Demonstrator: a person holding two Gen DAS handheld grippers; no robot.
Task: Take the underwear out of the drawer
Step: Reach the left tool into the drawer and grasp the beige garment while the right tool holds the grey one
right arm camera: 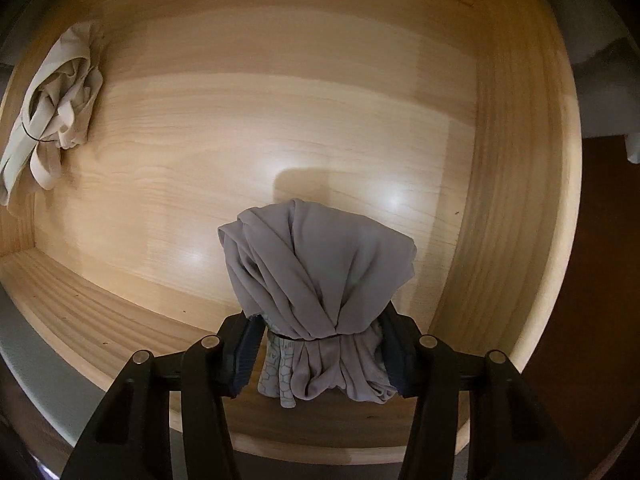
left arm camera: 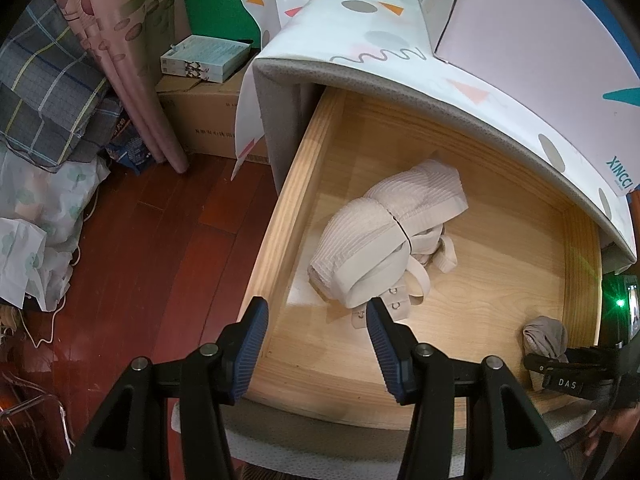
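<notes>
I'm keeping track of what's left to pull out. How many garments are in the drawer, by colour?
Beige: 1, the bra, lying loose on the drawer floor.
Grey: 1, the bundle, banded and clamped in the right gripper.
Total: 2.

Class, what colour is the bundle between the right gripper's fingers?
Grey bundle; clearest in the right wrist view.

open drawer (left arm camera: pixel 280 216), beige bra (left arm camera: pixel 380 240), left claw (left arm camera: pixel 316 316)
</notes>
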